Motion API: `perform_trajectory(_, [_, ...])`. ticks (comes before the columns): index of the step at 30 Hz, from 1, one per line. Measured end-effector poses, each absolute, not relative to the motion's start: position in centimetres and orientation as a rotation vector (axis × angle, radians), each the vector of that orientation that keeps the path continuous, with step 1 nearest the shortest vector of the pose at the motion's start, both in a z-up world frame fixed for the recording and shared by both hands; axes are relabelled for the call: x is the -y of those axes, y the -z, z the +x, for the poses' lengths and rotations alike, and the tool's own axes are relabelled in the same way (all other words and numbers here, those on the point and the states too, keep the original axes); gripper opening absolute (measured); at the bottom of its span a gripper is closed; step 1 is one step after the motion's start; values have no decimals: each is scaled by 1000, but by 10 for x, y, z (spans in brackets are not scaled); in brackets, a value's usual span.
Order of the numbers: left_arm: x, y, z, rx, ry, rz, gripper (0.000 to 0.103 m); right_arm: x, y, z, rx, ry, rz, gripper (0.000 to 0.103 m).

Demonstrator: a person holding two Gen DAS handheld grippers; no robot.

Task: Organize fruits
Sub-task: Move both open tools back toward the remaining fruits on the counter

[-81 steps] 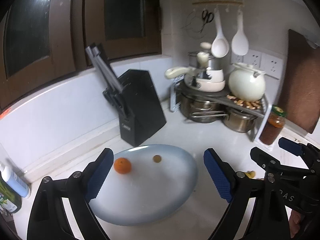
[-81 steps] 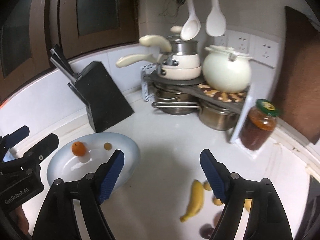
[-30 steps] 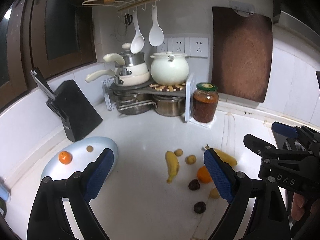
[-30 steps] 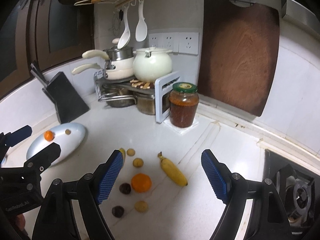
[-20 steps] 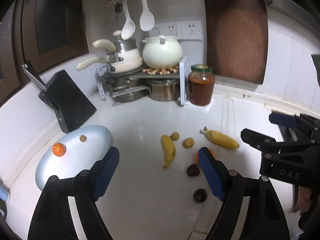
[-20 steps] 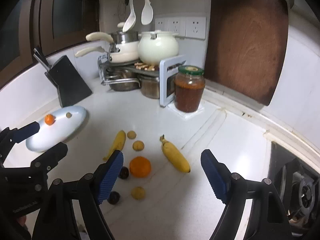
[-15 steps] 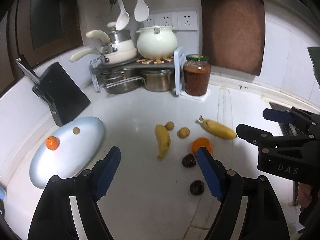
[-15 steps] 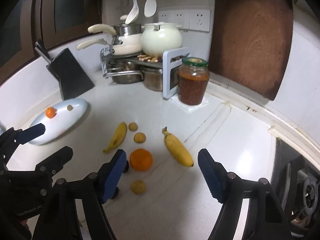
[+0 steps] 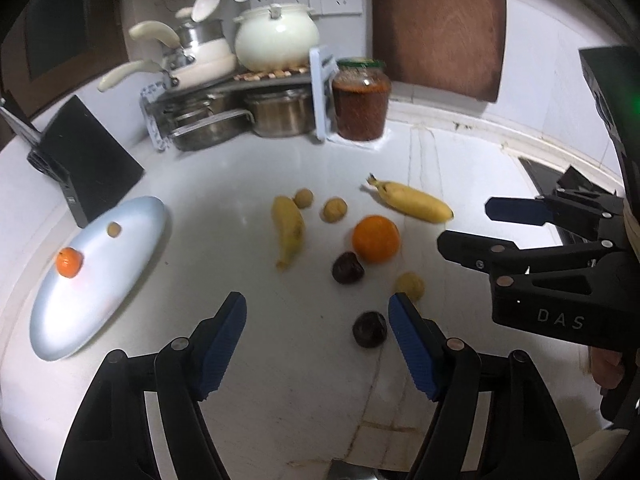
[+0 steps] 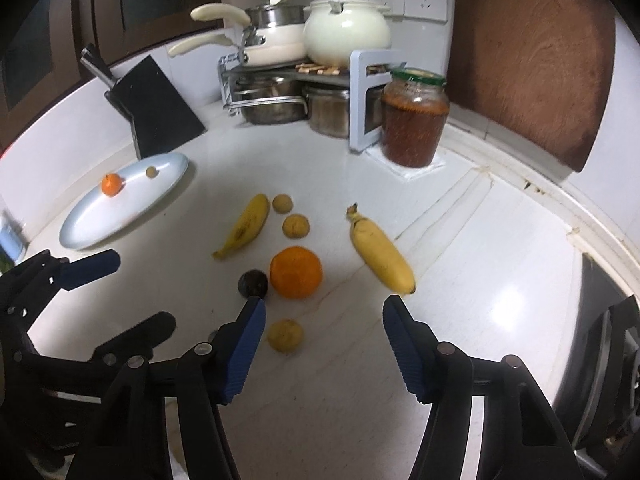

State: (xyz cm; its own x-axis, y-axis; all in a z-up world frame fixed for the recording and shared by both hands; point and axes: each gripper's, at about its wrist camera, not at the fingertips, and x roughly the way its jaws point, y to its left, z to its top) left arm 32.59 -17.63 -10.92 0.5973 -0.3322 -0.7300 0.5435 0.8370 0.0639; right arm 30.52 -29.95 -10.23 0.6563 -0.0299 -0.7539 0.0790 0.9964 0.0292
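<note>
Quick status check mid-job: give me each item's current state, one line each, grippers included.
left gripper: closing, nothing between its fingers
right gripper: closing, nothing gripped
plate: on the counter, holds two fruits
small orange: on the plate
large orange: loose on the counter
two bananas: lying on the counter
dark fruits: on the counter
jar: upright, lid on

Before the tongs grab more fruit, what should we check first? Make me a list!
1. Left tongs empty: ok, closing on nothing.
2. Right tongs empty: ok, also closing on nothing.
3. Room on plate: ok, just a small orange and a tiny fruit.
4. Fruit nearby: ok, dark fruit by left tongs, yellow one between right tongs.
5. Tongs apart: ok.
6. Fruit ripe: cannot tell.
</note>
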Motion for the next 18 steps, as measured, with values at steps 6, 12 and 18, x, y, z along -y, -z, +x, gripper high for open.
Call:
perform_trajectory(6, [181, 122, 325, -802, 548, 306, 71, 298, 117, 308, -900, 24, 63, 58])
perform_trajectory(12, [186, 132, 326, -817, 584, 300, 66, 296, 130, 312, -941, -33, 90, 57])
perform_trajectory(18, [188, 143, 329, -845, 605, 282, 62, 296, 142, 317, -972, -63, 113, 53])
